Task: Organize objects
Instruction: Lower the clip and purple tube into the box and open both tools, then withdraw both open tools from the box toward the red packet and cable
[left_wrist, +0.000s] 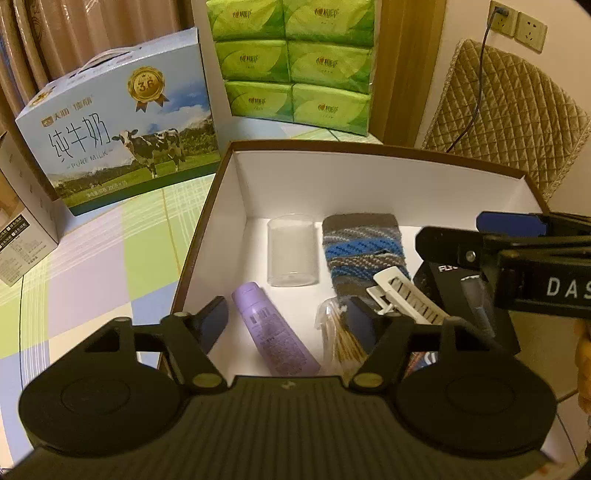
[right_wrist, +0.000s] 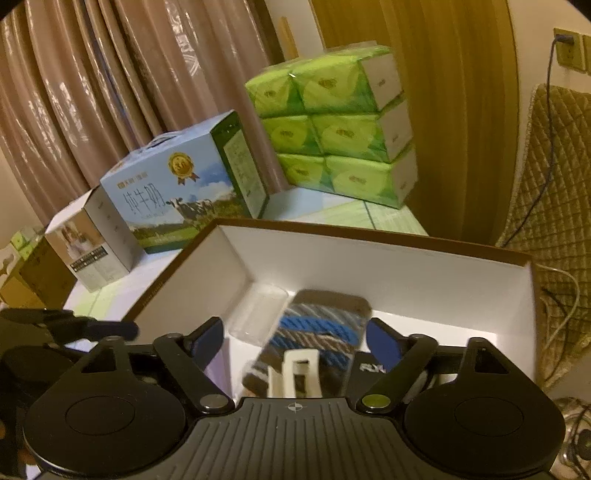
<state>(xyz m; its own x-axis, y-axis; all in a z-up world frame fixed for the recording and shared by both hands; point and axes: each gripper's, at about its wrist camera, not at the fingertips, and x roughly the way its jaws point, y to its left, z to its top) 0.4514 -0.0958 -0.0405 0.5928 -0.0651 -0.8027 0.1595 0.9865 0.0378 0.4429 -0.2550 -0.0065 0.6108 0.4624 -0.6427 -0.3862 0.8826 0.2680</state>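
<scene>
Tongs, left (left_wrist: 286, 319) and right (right_wrist: 295, 338), both agape above box (left_wrist: 369, 177), bare floor along far wall.

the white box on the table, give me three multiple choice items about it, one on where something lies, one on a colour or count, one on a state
1. Where does the clear cup lie in the white box?
A. beside the striped sock, toward the far wall
B. on the milk carton
C. outside the box on the tablecloth

2. What colour is the tube in the box?
A. red
B. purple
C. black

3. How do the jaws of the left gripper stand?
A. shut on the sock
B. shut on the hair clip
C. open, gripping nothing

Answers: 1 A, it lies just left of the striped sock. 2 B, its body is lilac-purple. 3 C, the pads stand apart over the tube without pressing it.
</scene>
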